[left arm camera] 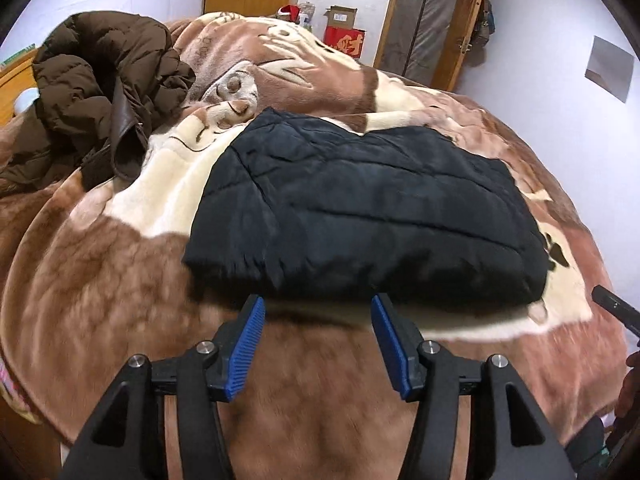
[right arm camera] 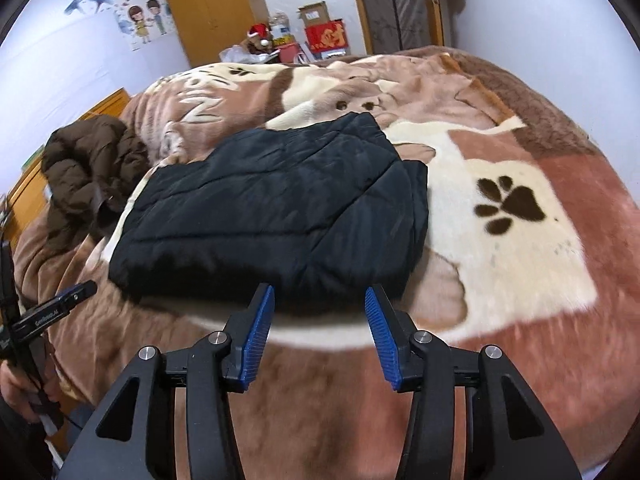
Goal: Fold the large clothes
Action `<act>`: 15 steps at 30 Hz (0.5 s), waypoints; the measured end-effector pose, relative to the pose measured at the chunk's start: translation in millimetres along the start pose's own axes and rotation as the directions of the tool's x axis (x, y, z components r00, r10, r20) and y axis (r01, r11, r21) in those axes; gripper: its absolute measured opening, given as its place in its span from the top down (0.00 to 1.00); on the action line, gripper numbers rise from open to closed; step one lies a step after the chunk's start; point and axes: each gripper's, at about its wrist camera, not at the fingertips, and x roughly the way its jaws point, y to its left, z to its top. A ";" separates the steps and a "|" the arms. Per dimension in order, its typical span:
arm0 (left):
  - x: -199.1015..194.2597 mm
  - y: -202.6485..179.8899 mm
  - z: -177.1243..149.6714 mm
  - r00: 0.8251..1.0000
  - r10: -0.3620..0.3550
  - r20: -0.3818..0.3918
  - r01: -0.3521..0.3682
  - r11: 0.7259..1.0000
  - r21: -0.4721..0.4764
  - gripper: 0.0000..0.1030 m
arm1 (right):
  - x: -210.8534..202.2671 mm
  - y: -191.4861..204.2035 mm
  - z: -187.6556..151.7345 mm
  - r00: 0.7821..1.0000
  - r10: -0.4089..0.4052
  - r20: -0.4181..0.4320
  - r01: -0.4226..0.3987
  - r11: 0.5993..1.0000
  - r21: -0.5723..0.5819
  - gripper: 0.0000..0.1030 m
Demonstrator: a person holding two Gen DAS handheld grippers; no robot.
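Observation:
A black quilted jacket (left arm camera: 360,208) lies folded into a compact rectangle on the bed's brown and cream blanket (left arm camera: 120,280). It also shows in the right wrist view (right arm camera: 276,208). My left gripper (left arm camera: 318,308) is open and empty, just short of the jacket's near edge. My right gripper (right arm camera: 320,300) is open and empty, also just before the near edge, toward the jacket's right end. The left gripper's finger (right arm camera: 64,300) shows at the left of the right wrist view. The right gripper's tip (left arm camera: 616,308) shows at the right edge of the left wrist view.
A crumpled brown puffer coat (left arm camera: 100,92) lies on the bed's far left, also seen in the right wrist view (right arm camera: 88,168). Behind the bed stand a wooden wardrobe (right arm camera: 212,8), boxes (right arm camera: 324,28) and a door (left arm camera: 432,20). The blanket (right arm camera: 520,220) has a paw print on the right.

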 end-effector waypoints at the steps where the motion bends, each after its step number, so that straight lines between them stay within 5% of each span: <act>1: -9.0 -4.4 -6.5 1.000 -0.002 0.002 0.002 1.000 0.006 0.41 | -8.0 3.6 -7.5 1.000 -0.002 0.002 0.002 1.000 -0.008 0.53; 15: -88.6 -49.8 -69.2 1.000 -0.018 0.022 0.017 0.997 0.075 0.36 | -70.5 39.4 -72.0 0.999 -0.032 0.038 0.038 0.986 -0.163 0.52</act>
